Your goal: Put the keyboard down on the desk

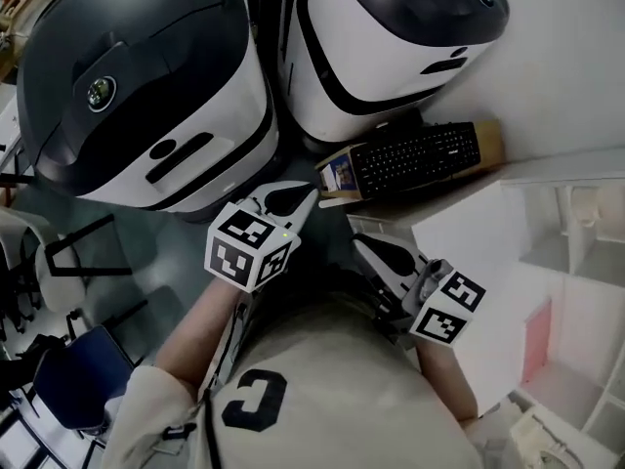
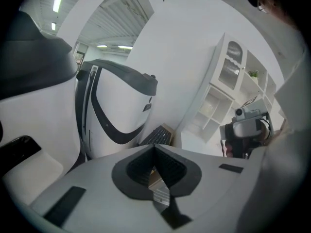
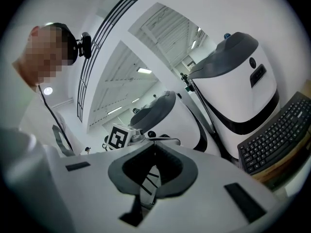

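Note:
A black keyboard point(image 1: 415, 156) lies on a brown cardboard box point(image 1: 491, 135) just ahead of both grippers. My left gripper point(image 1: 301, 199) is shut and empty, its tip a short way left of the keyboard's near end. My right gripper point(image 1: 363, 246) is also shut with nothing in it, lower and closer to me. The left gripper view shows the keyboard point(image 2: 156, 136) straight beyond the closed left gripper point(image 2: 155, 147), with the right gripper point(image 2: 247, 126) off to the side. In the right gripper view the keyboard point(image 3: 274, 137) sits far right of the closed right gripper point(image 3: 154, 144).
Two big white and black machine housings point(image 1: 146, 86) point(image 1: 391, 27) stand right behind the keyboard. A white shelf unit point(image 1: 547, 262) fills the right side. Chairs point(image 1: 78, 369) stand on the floor at the lower left.

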`<state>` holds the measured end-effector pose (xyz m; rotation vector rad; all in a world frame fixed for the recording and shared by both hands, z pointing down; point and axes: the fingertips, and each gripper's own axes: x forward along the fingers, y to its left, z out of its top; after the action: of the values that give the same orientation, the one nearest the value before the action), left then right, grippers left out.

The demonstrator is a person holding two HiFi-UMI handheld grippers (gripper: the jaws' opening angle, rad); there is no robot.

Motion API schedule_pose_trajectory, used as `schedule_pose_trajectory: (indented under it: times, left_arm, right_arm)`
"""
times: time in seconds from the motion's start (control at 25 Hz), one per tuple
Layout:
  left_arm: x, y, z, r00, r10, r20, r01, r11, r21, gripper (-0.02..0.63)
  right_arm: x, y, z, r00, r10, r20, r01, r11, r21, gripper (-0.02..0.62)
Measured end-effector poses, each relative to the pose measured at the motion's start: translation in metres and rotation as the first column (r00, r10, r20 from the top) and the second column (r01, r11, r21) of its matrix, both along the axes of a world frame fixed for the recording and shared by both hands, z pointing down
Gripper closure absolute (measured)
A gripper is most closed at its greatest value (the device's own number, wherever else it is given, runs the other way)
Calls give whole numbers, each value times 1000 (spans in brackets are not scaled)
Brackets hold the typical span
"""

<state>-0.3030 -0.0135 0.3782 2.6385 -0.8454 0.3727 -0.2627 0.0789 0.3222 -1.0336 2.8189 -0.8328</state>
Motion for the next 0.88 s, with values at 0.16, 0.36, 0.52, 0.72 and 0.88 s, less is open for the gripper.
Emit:
schedule_pose_trajectory:
  times: [0.16,0.36,0.52,0.72,0.88]
  left_arm:
    - [29,-12,17,1000,24,10,-24,998,-54,591]
    - [75,-26,36,994,89,-60,-98,979,-179,388]
    - [105,-43,60,988,76,-134,-116,939,-325,248]
    - [122,-69,102,995,6,-103,-52,889,-455,227]
    - [134,-89,140,998,-43,-51,10,853,-522,225]
  right_arm:
    - [23,-5,-1,999,47,19,-47,999,-6,571]
    - [48,-16,1,998,46,54,-45,999,-7,571]
    - [65,-27,7,998,18,53,-16,999,-39,572]
    - [79,-31,22,998,-15,66,23,993,-116,572]
    - [102,-42,38,998,9,61,1,986,-167,572]
